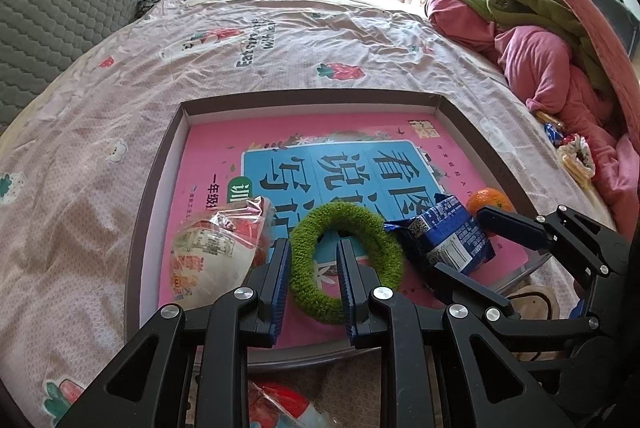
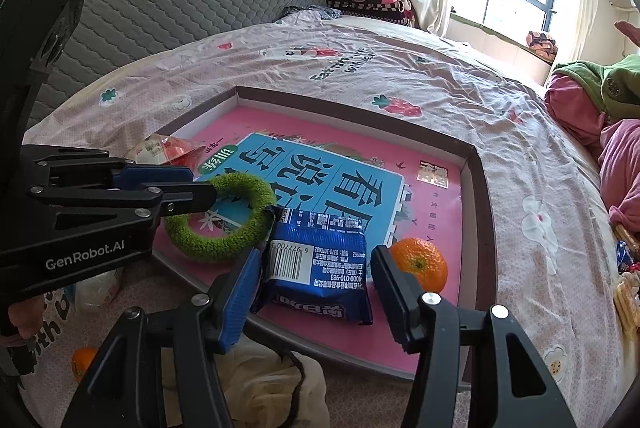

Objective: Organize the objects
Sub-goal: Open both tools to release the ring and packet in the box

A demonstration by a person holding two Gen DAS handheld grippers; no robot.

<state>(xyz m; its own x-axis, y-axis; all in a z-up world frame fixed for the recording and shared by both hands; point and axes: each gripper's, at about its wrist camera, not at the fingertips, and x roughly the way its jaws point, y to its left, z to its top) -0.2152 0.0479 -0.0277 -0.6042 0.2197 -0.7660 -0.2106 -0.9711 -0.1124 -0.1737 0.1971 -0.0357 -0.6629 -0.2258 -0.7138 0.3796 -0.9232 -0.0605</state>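
Note:
A shallow box tray (image 1: 160, 163) (image 2: 478, 187) lies on the bed, with a pink book (image 1: 224, 147) (image 2: 432, 211) in it. On the book lie a green fuzzy ring (image 1: 380, 240) (image 2: 224, 248), a blue snack packet (image 1: 452, 232) (image 2: 320, 260), an orange (image 1: 486, 199) (image 2: 422, 262) and a red-and-white snack bag (image 1: 212, 248) (image 2: 160, 147). My left gripper (image 1: 314, 260) (image 2: 204, 187) straddles the ring's left side, one finger inside the ring and one outside, not closed on it. My right gripper (image 2: 316, 268) (image 1: 464, 240) is open around the blue packet.
The pink strawberry bedsheet (image 1: 280, 47) spreads all round. A pile of pink and green clothes (image 1: 540, 39) and snack packs (image 1: 572, 151) lie at the right. A second orange (image 2: 82, 360), a cream cloth bag (image 2: 272, 380) and another red packet (image 1: 280, 404) lie in front of the tray.

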